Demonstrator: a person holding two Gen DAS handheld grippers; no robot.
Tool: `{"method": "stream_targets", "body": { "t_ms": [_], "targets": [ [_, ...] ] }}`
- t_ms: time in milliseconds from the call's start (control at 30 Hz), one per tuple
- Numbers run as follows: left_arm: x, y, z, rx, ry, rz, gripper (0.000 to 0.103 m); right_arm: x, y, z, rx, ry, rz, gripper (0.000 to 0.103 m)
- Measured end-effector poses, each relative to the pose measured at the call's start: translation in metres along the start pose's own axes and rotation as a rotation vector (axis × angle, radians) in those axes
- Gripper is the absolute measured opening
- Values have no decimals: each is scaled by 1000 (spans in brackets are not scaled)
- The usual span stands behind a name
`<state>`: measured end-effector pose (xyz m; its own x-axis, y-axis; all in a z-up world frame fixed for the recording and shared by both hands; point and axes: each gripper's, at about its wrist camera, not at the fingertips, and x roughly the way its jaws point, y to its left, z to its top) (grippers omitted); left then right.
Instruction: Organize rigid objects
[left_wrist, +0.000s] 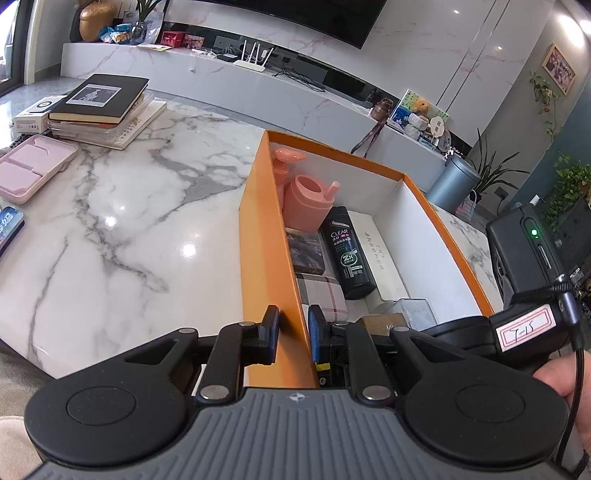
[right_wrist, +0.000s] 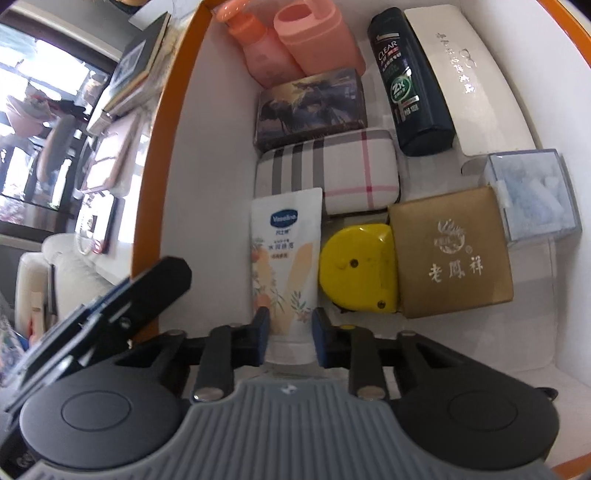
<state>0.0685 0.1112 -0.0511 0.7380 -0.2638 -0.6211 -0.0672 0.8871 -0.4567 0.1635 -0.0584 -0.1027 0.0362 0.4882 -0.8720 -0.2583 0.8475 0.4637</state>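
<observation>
An orange box (left_wrist: 258, 236) with a white inside stands on the marble table. My left gripper (left_wrist: 293, 332) is shut on the box's near left wall, one finger on each side. My right gripper (right_wrist: 290, 332) is inside the box, shut on the cap end of a white Vaseline tube (right_wrist: 284, 254) that lies on the box floor by the left wall. Next to the tube lie a yellow tape measure (right_wrist: 356, 267), a gold box (right_wrist: 452, 256), a plaid case (right_wrist: 328, 170), a dark Clear bottle (right_wrist: 410, 81) and pink bottles (right_wrist: 295, 40).
A white long box (right_wrist: 469, 74) and a clear plastic box (right_wrist: 532, 195) lie along the box's right side. On the table to the left are a stack of books (left_wrist: 103, 107), a pink tray (left_wrist: 31, 166) and a phone (left_wrist: 9, 225).
</observation>
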Motion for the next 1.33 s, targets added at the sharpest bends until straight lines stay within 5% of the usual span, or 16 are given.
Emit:
{"method": "stream_targets", "body": {
  "t_ms": [200,733,900,967,1067,1333],
  "targets": [
    [0,-4,0,21,10,20,18,-3,0,-4,-12,-24,-19,25],
    [-64,-66,3,179,-88,64,21,-138,7,-64,-145,-458,-148,38],
    [-72,-86,-5,215,-75,128,46,-164,10,-94,-219,-556,-229,45],
    [-71,-91,-8,225,-56,145,49,-167,6,-103,-226,-560,-259,45],
    [-72,-98,-13,248,-38,162,69,-166,-1,-117,-234,-539,-265,51],
    [-75,-102,-24,254,-25,165,70,-164,-9,-136,-243,-526,-285,51]
  ]
}}
